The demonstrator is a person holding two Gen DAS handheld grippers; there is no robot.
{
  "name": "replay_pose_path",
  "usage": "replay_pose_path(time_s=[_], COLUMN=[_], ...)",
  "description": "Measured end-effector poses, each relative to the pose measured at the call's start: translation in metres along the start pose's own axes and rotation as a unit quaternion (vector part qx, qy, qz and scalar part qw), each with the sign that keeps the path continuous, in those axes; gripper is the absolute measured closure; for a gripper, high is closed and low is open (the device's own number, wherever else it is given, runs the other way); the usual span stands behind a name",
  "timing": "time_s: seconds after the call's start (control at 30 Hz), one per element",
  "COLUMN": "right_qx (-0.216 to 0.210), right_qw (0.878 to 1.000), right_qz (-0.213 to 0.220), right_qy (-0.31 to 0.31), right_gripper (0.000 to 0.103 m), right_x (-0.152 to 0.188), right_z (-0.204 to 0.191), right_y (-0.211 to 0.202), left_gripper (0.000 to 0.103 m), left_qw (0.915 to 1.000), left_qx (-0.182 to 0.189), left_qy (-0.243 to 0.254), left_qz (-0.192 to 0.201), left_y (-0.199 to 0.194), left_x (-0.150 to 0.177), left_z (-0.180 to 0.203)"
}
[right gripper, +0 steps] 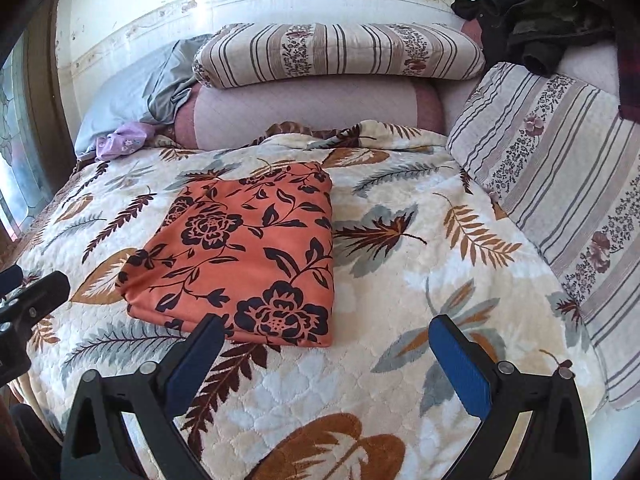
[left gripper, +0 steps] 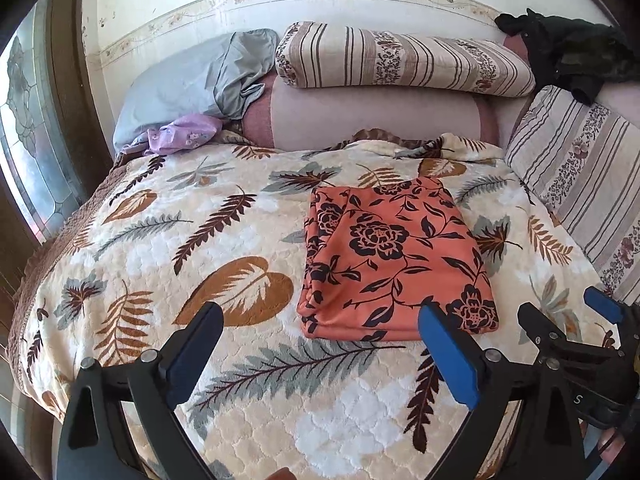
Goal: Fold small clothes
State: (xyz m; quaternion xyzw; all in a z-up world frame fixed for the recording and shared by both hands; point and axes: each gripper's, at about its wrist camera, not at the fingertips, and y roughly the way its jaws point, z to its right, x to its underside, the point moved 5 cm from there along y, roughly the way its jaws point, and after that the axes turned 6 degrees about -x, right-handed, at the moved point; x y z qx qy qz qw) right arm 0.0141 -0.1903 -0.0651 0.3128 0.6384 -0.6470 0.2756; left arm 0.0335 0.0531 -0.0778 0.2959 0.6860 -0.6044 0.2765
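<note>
An orange cloth with dark flowers [left gripper: 394, 260] lies folded into a neat rectangle on the leaf-patterned bedspread [left gripper: 192, 240]. It also shows in the right wrist view [right gripper: 248, 256]. My left gripper [left gripper: 320, 320] is open and empty, just in front of the cloth's near edge. My right gripper [right gripper: 326, 332] is open and empty, in front of the cloth's near right corner. The right gripper's fingers [left gripper: 536, 324] show at the right of the left wrist view. The left gripper's fingers [right gripper: 44, 284] show at the left edge of the right wrist view.
Striped pillows [left gripper: 400, 60] and a pink bolster [left gripper: 372, 116] lie at the head of the bed. A grey-blue cloth [left gripper: 192, 84] and a small purple garment [left gripper: 184, 134] lie at the back left. Dark clothes [left gripper: 572, 56] lie at the back right. A window [left gripper: 28, 128] is on the left.
</note>
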Motion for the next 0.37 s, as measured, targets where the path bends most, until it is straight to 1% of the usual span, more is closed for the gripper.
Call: replay_pose_path(time_s=[0.07,0.2,0.27,0.3,0.37], right_qx=[0.004,0.005,0.004,0.003,0.002], right_qw=[1.0,1.0,1.0,1.0,1.0], right_qz=[0.003,0.001,-0.001,-0.003,-0.006], right_qy=[-0.006,-0.015,-0.019,-0.021,-0.026], right_gripper=[0.0,0.0,0.0,0.0,0.0], right_x=[-0.007,-0.02,-0.025,-0.027,-0.031], right_z=[0.0,-0.001,-0.002,-0.002,-0.003], right_y=[0.003,0.016,0.023,0.027,0.036], left_gripper=[0.004,0.003,0.003,0.003,0.003], left_qw=[0.9999,0.9998,0.9998,0.9997,0.9997], left_qx=[-0.004,0.015,0.007,0.004,0.009], left_qy=[0.01,0.012,0.015,0.02,0.022], left_qz=[0.007,0.01,0.014,0.013,-0.002], left_y=[0.003,0.013,0.02,0.025,0.037], left_x=[-0.007,-0.016,-0.02,-0.022,-0.024], left_z=[0.006,0.015,0.019,0.021,0.023])
